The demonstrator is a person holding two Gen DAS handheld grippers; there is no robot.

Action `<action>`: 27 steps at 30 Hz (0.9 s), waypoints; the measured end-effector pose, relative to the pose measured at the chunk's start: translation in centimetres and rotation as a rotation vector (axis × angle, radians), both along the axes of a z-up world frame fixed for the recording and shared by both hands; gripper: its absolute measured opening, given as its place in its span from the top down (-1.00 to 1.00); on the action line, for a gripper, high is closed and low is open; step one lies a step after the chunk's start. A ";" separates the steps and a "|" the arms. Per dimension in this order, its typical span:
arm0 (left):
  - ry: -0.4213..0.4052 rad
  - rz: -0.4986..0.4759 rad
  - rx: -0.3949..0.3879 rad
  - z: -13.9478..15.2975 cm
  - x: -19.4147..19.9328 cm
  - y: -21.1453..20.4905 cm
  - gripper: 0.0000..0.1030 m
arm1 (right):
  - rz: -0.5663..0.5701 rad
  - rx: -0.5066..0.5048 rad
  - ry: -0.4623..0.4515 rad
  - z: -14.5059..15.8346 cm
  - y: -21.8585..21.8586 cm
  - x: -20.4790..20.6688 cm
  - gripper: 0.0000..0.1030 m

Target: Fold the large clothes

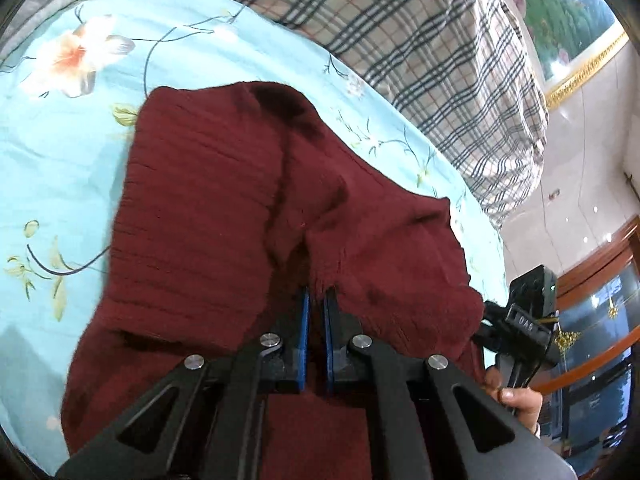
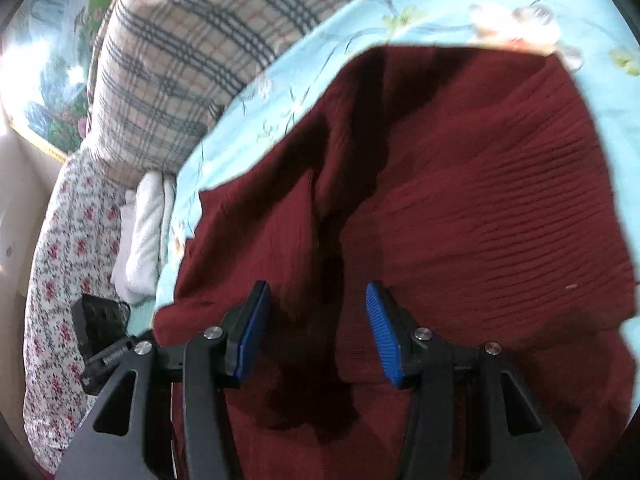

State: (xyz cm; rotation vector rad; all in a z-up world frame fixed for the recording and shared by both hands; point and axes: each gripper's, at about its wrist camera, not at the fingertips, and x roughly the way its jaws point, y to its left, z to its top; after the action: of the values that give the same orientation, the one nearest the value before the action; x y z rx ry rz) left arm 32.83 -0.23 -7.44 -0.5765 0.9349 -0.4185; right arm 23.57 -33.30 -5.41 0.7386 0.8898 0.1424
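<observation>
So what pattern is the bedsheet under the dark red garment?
Light blue bedsheet with a printed floral pattern, white-orange blossoms and green leaves; clearest in the left wrist view.

Pretty clearly a bedroom in someone's home. There's a bed [image 1: 60, 168] with a light blue floral sheet, and a plaid quilt [image 1: 440, 60] bunched up along its far side. In the right wrist view a flowered cover [image 2: 60, 280] hangs at the bed's edge, with a folded white towel [image 2: 144, 240] just beside the sheet. A gold-framed landscape painting [image 1: 568, 20] hangs on the wall, the floor is glossy tile [image 1: 580, 168], and there's a wooden cabinet with glass fronts [image 1: 600, 312] off to the side.
</observation>
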 end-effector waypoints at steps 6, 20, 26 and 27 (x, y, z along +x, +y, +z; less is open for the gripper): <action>-0.004 -0.003 -0.018 0.2 -0.3 -0.6 0.91 | 0.050 0.027 -0.001 -0.4 1.4 0.6 0.91; -0.042 -0.076 0.058 0.5 0.4 -5.6 0.91 | -0.097 -0.291 -0.001 4.5 -1.3 -4.5 0.86; -0.052 -0.066 0.084 0.3 -1.3 -4.5 0.91 | -0.085 -0.233 -0.112 5.6 -0.2 -5.8 0.86; -0.050 -0.066 0.087 0.3 -1.6 -4.4 0.91 | -0.058 -0.224 -0.111 5.7 0.4 -4.9 0.86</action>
State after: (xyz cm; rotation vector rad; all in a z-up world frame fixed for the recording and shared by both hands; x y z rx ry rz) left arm 31.18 -4.66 -7.15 -0.4550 0.9211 -0.4480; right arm 18.64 -32.94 0.25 0.5416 0.7628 0.0306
